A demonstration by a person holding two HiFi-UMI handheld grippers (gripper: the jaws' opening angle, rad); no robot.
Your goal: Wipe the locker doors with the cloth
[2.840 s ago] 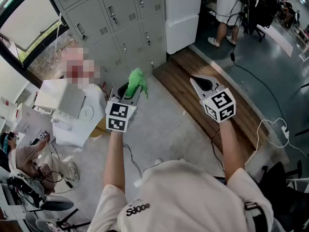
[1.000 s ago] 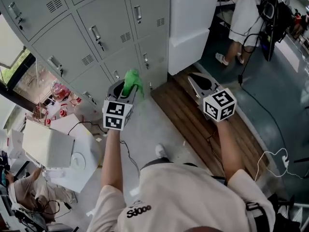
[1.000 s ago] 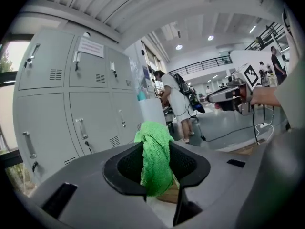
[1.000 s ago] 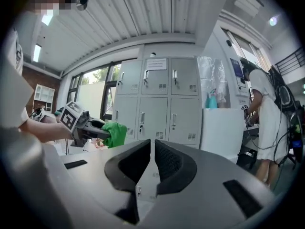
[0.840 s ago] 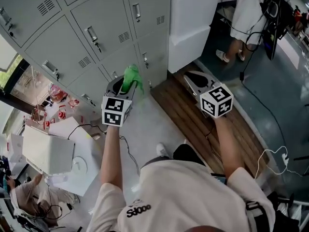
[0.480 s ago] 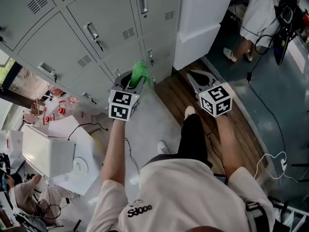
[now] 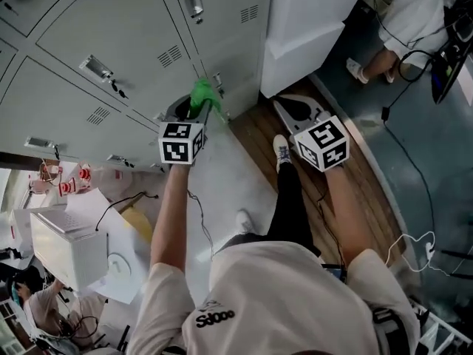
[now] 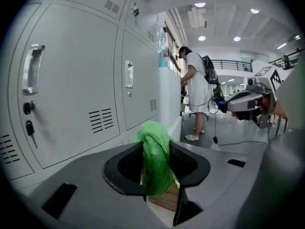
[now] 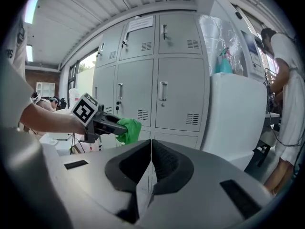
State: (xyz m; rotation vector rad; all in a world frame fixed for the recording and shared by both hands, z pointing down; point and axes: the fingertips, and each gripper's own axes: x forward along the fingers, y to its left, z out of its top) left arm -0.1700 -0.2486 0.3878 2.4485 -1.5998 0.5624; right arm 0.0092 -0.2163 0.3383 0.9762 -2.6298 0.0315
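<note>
The left gripper point(image 7: 192, 113) is clamped on a bunched green cloth point(image 8: 155, 151) just in front of the grey locker doors point(image 7: 133, 28); contact with them cannot be made out. The right gripper point(image 9: 151, 149), jaws pressed together with nothing between them, hangs right of the lockers, which the head view cuts off.

One readable print
Black lettering point(image 7: 211, 316) on the white T-shirt point(image 7: 295, 294) reads roughly "Sdooo"; the paper notice point(image 9: 141, 23) on a locker door point(image 9: 143, 44) is illegible.

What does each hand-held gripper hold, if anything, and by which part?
The left hand-held gripper is shut on the green cloth, pinching its bunched-up middle, with a tuft poking past the jaws. The right hand-held gripper is shut on nothing.
</note>
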